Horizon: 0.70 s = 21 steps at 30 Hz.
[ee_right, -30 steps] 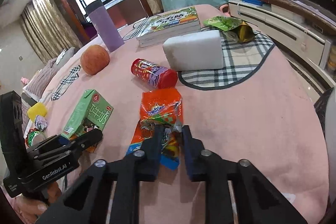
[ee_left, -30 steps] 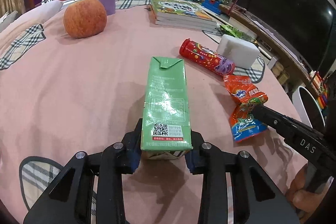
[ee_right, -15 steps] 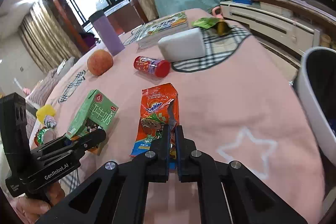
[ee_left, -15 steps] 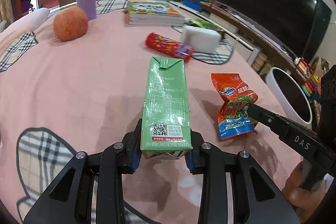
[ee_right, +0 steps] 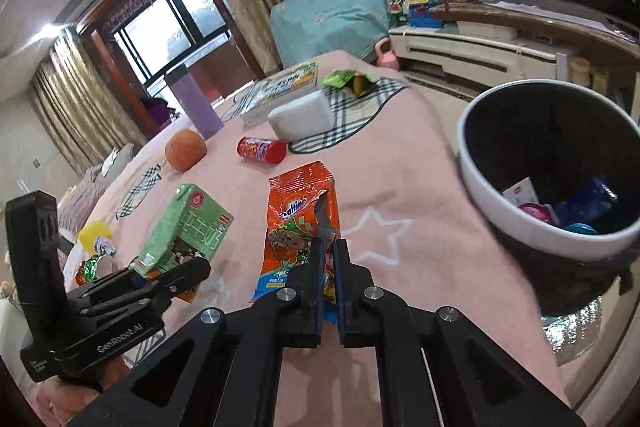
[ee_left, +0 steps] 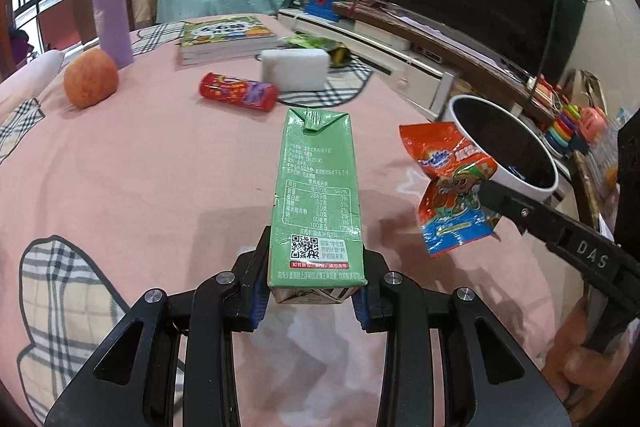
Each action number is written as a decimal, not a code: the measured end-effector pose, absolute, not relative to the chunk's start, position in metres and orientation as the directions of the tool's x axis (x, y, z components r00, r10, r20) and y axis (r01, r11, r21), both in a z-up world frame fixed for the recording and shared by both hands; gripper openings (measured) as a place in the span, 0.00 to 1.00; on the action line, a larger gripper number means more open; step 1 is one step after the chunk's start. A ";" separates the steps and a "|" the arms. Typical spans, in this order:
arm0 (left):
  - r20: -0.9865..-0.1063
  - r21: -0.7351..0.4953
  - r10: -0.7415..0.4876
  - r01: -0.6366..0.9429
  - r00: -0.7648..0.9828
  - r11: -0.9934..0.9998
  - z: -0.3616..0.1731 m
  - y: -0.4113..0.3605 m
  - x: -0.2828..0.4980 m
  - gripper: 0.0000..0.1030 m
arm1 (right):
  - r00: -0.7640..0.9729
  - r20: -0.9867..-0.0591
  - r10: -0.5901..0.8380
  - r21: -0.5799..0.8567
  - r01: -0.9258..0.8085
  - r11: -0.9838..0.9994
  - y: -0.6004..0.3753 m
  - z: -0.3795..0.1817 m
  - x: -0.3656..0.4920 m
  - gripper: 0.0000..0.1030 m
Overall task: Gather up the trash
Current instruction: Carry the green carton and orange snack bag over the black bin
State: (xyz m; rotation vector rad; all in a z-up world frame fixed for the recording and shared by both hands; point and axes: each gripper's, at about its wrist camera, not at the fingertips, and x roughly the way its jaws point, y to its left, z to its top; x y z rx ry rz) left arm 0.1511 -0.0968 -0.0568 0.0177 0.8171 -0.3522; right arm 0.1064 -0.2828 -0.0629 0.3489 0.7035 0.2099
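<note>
Left gripper (ee_left: 314, 293) has the green rectangular milk carton (ee_left: 316, 199) pinched by its near end, pads pressed on both sides, and the carton juts out over the pink tablecloth (ee_left: 140, 179), clear of it. In the right wrist view the same carton (ee_right: 186, 227) sits at the left, in the other tool's grip. Right gripper (ee_right: 328, 263) is squeezed almost flat on the orange crinkled foil snack packet (ee_right: 298, 227), fingers nipping its lower edge; those jaws have just been closing, with the packet between them. Seen from the left wrist, the packet (ee_left: 454, 183) hangs in the air at the right, just in front of the white round bin (ee_left: 516, 163). That bin (ee_right: 520, 223) stands beyond the table's right edge, dark inside, with a few scraps at the bottom. Far side of the table: a red cylindrical snack tube (ee_left: 239, 91) lying on its side, a white foam block (ee_left: 294, 69) just behind it, an orange-red apple (ee_left: 91, 78) at the left, a tall lilac tumbler (ee_left: 111, 23) behind the apple, a stack of picture books (ee_left: 224, 39), and a torn green wrapper (ee_right: 352, 79) on the plaid patch beside the block
</note>
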 end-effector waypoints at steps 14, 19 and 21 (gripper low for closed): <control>-0.715 -0.119 -0.364 0.409 0.597 0.905 -0.052 -0.146 0.129 0.31 | 0.798 -0.551 0.244 0.392 -0.011 0.920 -0.328 -0.055 0.062 0.04; -0.715 -0.126 -0.400 0.458 0.573 0.880 -0.049 -0.171 0.126 0.31 | 0.819 -0.536 0.205 0.396 0.030 0.918 -0.352 -0.052 0.051 0.04; -0.713 -0.125 -0.413 0.478 0.566 0.870 -0.047 -0.181 0.125 0.31 | 0.826 -0.532 0.185 0.397 0.050 0.917 -0.363 -0.050 0.048 0.04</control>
